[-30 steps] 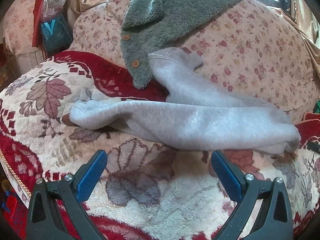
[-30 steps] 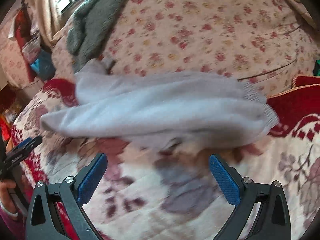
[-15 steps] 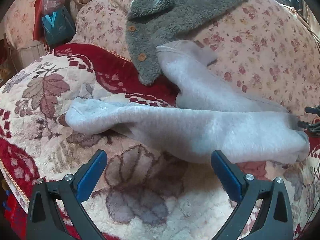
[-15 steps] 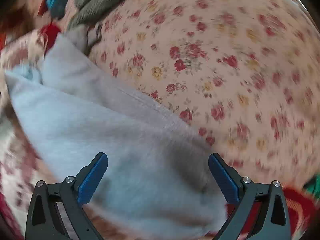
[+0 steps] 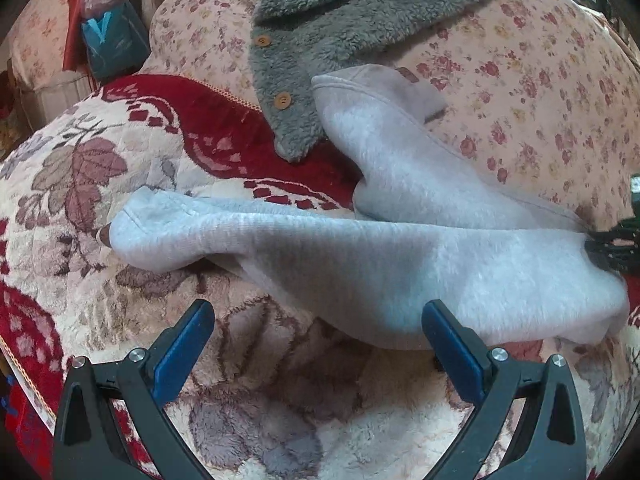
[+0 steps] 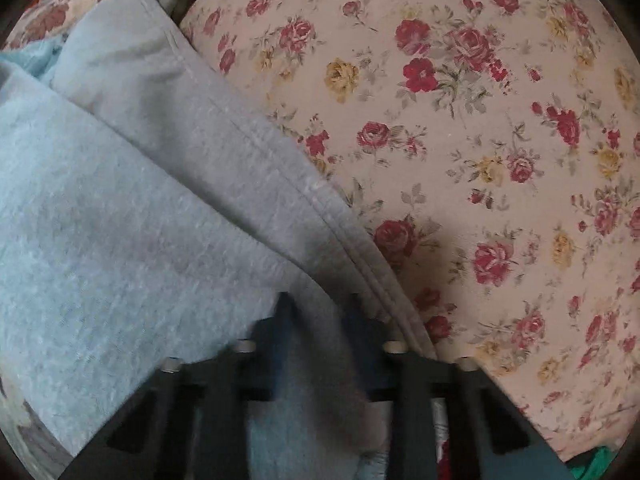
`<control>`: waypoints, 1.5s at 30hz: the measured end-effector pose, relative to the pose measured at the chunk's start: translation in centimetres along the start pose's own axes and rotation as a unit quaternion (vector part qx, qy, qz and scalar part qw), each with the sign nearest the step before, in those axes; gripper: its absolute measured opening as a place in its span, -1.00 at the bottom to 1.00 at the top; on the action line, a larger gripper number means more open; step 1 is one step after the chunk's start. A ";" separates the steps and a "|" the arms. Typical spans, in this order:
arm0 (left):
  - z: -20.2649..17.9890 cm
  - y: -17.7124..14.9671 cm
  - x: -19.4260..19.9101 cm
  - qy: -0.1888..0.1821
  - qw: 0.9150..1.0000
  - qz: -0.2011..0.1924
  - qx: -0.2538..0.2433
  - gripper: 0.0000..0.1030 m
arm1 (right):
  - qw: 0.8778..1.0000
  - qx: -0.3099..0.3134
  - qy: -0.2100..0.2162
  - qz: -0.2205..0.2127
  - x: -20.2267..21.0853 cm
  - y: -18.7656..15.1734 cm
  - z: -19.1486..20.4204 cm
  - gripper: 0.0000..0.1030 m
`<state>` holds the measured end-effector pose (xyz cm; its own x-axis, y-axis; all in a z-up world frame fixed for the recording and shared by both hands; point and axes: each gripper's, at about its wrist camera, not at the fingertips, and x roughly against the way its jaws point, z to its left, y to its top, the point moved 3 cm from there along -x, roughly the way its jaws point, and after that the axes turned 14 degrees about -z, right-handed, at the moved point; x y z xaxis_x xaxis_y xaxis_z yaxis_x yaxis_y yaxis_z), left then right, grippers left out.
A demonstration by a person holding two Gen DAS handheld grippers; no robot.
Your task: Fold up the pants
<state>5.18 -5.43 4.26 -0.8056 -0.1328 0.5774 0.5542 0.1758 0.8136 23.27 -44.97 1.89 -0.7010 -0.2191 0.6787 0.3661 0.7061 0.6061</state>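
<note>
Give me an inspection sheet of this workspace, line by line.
Surface: plush red and cream floral blanket over a sofa.
Job's things: light grey fleece pants, legs splayed, unfolded.
Clutter: grey fuzzy buttoned jacket draped on the rose-print backrest cover.
Grippers: left gripper open, above the blanket; right gripper, jaws just closed, shut on the pants' waist end.
Cables: nothing seen.
Surroundings: blue plastic bag behind the sofa.

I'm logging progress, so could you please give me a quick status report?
Right claw just closed, pinching the light grey fleece pants at one end. Left claw open, near them. Grey fuzzy buttoned jacket touches one leg.
</note>
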 end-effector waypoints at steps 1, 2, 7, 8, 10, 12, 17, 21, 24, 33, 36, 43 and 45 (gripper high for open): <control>0.1 0.0 0.1 0.001 1.000 0.003 0.006 1.00 | 1.000 -0.003 -0.005 -0.010 0.9 -0.1 0.1 -0.72; 0.2 0.0 0.1 0.001 1.000 0.004 0.011 1.00 | 1.000 -0.004 -0.009 -0.017 1.7 -0.3 0.2 -0.74; 0.7 0.6 1.6 -0.006 0.999 -0.007 0.031 1.00 | 0.998 -0.010 -0.033 -0.048 7.4 -1.3 1.7 -0.78; 0.8 0.7 2.1 -0.007 0.999 -0.013 0.029 1.00 | 0.998 -0.008 -0.036 -0.056 8.8 -1.9 2.5 -0.78; 1.1 0.8 2.9 -0.009 0.999 -0.018 0.028 1.00 | 0.996 -0.009 -0.049 -0.069 11.3 -2.6 3.7 -0.78; 1.5 0.7 3.5 -0.011 0.999 -0.019 0.033 1.00 | 0.995 -0.025 -0.056 -0.082 13.7 -3.1 5.1 -0.78; 3.0 -0.3 5.1 -0.014 0.998 -0.016 0.052 1.00 | 0.991 -0.063 -0.063 -0.098 18.8 -6.8 8.4 -0.78; 3.6 -1.3 6.2 -0.018 0.998 -0.012 0.055 1.00 | 0.991 -0.090 -0.057 -0.083 20.4 -10.7 12.0 -0.78; 4.0 -1.9 6.7 -0.018 0.998 -0.010 0.057 1.00 | 0.988 -0.128 -0.044 -0.069 20.9 -14.2 14.6 -0.78; 4.8 -3.6 6.7 -0.028 0.996 0.006 0.087 1.00 | 0.913 -0.397 0.032 -0.085 20.1 -20.2 15.3 -0.32; 5.4 -4.0 6.2 -0.030 0.994 0.012 0.105 1.00 | 0.851 -0.512 0.054 -0.106 19.1 -21.7 15.2 1.00; 7.5 -5.0 4.6 -0.030 0.987 0.029 0.153 1.00 | 0.724 -0.667 0.094 -0.151 15.2 -23.6 13.6 1.00; 8.0 -5.2 4.0 -0.029 0.985 0.034 0.169 1.00 | 0.711 -0.676 0.092 -0.171 14.8 -23.5 12.9 1.00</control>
<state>-2.58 0.95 1.78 -0.7848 -0.0551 0.6172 0.5138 0.4988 0.6979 -3.58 -56.12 -7.64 -0.8440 -0.3951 0.3628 0.5346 -0.6753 0.5081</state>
